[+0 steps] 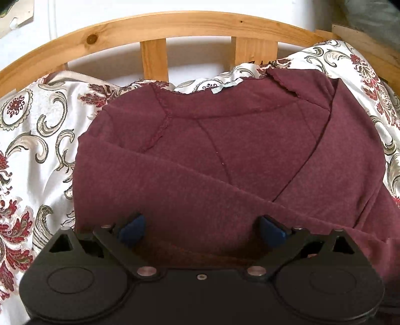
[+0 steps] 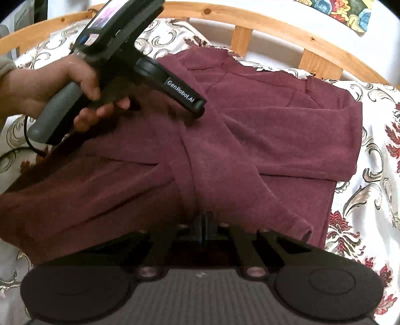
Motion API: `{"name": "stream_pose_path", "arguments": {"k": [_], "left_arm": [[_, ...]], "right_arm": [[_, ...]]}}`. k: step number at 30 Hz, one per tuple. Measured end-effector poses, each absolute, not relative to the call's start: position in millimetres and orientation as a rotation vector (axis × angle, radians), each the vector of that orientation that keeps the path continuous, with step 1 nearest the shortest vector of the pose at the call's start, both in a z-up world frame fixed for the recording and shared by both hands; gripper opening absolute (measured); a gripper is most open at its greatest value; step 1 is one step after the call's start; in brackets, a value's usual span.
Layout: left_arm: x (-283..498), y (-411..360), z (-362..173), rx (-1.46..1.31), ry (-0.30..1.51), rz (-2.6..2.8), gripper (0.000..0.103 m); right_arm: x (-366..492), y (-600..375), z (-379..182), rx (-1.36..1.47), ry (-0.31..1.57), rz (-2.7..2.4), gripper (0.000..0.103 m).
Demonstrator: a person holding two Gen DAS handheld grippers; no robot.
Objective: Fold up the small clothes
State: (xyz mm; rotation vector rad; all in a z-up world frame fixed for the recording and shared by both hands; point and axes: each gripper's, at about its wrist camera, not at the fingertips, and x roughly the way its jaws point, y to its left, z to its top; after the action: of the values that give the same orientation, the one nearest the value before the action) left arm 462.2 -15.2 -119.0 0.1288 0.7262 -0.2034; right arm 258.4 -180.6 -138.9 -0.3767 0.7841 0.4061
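A maroon long-sleeved top [image 1: 225, 155] lies spread on a floral bedspread, neckline toward the wooden rail, both sleeves folded across its body. My left gripper [image 1: 201, 231] is open just above the top's near part, its blue pads [image 1: 131, 231] wide apart with only flat cloth below them. In the right wrist view the top [image 2: 262, 140] fills the middle, and my right gripper [image 2: 205, 226] is shut on its near edge, where creases run into the closed fingertips. A hand [image 2: 50, 87] holds the left gripper [image 2: 196, 106] over the top's left side.
The white bedspread [image 1: 37, 150] with red and grey scrolls covers the bed around the top. A curved wooden bed rail [image 1: 200, 22] with slats stands behind it, against a white wall. A black cable [image 2: 30, 145] trails from the left gripper's handle.
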Motion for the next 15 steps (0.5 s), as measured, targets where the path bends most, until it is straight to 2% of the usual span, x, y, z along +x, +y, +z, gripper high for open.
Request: {"name": "stream_pose_path", "arguments": {"k": [2, 5, 7, 8, 10, 12, 15], "left_arm": [[459, -15, -116, 0.119, 0.728, -0.198, 0.098], [448, -11, -102, 0.062, 0.711, -0.215, 0.098], [436, -7, -87, 0.026, 0.691, -0.253, 0.099], [428, -5, -78, 0.020, 0.676, -0.278, 0.100], [411, -4, -62, 0.033, 0.644, -0.322, 0.102], [390, -4, -44, 0.084, 0.608, -0.365, 0.102], [360, -5, -22, 0.196, 0.583, -0.417, 0.102]], "right_arm": [[255, -185, -134, -0.350, 0.779, 0.401, 0.009], [249, -198, -124, -0.291, 0.774, 0.394, 0.026], [241, -208, -115, -0.281, 0.749, 0.372, 0.046], [236, -213, -110, -0.277, 0.734, 0.361, 0.050], [227, -222, -101, -0.269, 0.707, 0.346, 0.064], [221, -230, -94, -0.260, 0.684, 0.323, 0.074], [208, -236, -85, -0.278, 0.662, 0.294, 0.082]]}}
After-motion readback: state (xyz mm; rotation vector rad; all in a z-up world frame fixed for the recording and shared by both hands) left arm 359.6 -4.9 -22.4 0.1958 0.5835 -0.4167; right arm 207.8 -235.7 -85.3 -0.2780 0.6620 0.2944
